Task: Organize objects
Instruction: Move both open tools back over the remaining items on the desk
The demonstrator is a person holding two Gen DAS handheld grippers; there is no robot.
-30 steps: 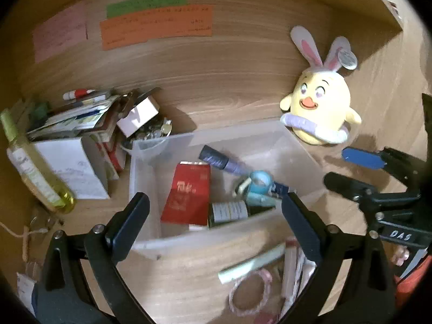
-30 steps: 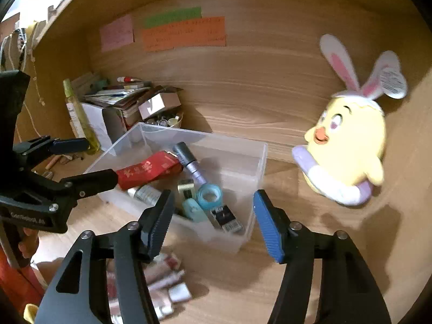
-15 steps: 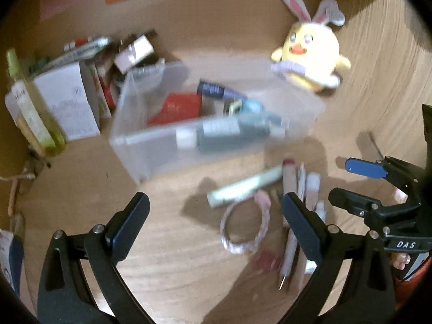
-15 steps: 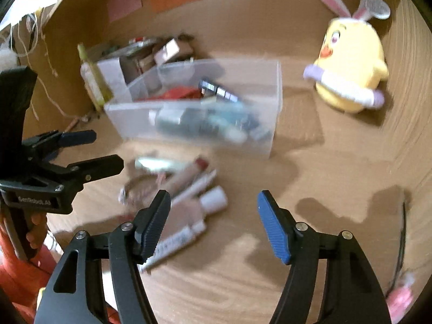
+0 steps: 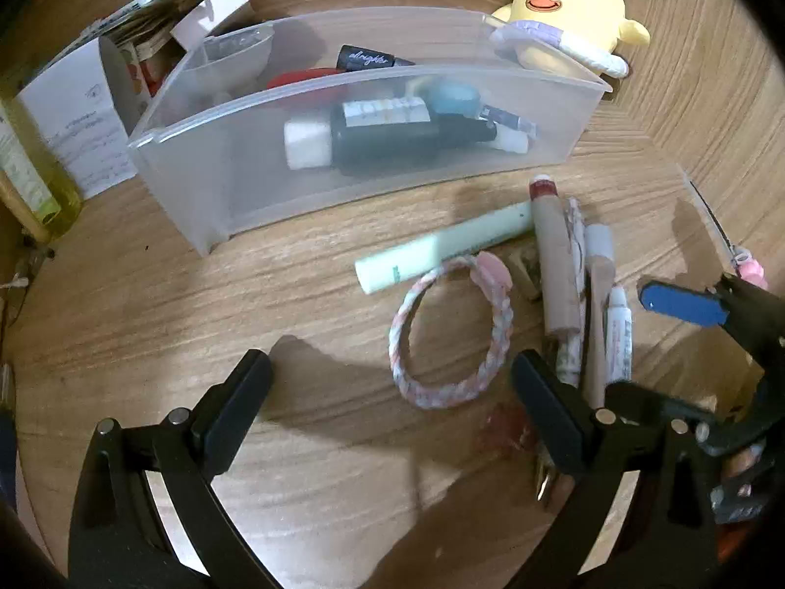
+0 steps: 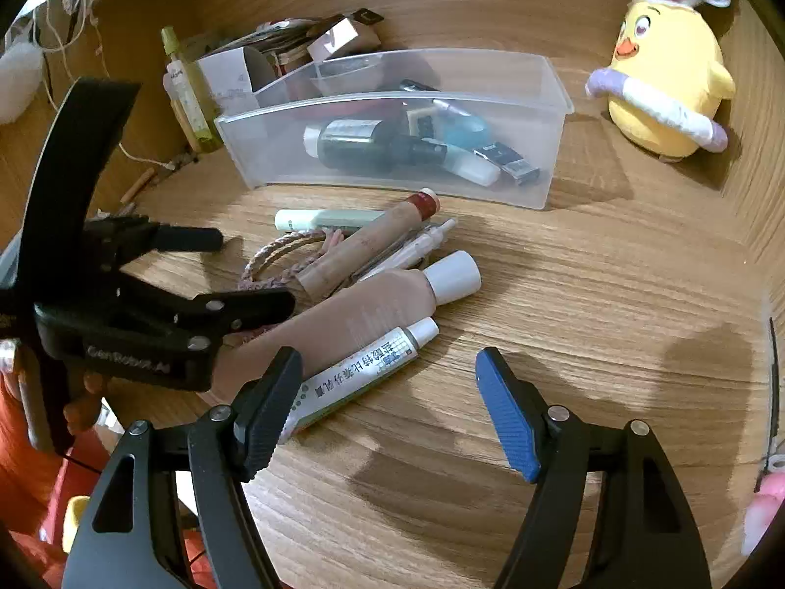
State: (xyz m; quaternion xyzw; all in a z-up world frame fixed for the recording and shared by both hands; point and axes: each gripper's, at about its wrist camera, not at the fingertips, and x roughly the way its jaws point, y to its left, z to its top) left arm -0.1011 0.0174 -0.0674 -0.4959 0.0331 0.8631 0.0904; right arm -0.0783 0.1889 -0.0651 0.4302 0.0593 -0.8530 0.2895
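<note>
A clear plastic bin [image 5: 196,186] [image 6: 554,98] holds a dark bottle [image 5: 392,137], tubes and a blue roll. In front of it on the wooden table lie loose items: a pale green tube [image 5: 441,245] [image 6: 324,218], a braided bracelet [image 5: 407,358] [image 6: 274,250], a tan tube with a red cap [image 5: 552,255] [image 6: 373,240], a beige tube with a white cap [image 6: 373,304] and a white ointment tube [image 6: 358,368]. My left gripper [image 5: 390,392] [image 6: 235,270] is open, over the bracelet's near edge. My right gripper [image 6: 390,392] [image 5: 687,358] is opening over bare wood, the ointment tube beside its left finger.
A yellow chick plush [image 5: 569,14] [image 6: 662,78] sits right of the bin against the back. Boxes and papers [image 5: 83,113] and a yellow-green bottle [image 6: 189,93] crowd the left. A small red item [image 5: 505,432] lies near my left gripper. Wooden walls close in behind and at right.
Both grippers have sunk and tipped down from the bin toward the loose items on the table. The right jaws stand wider than before.
</note>
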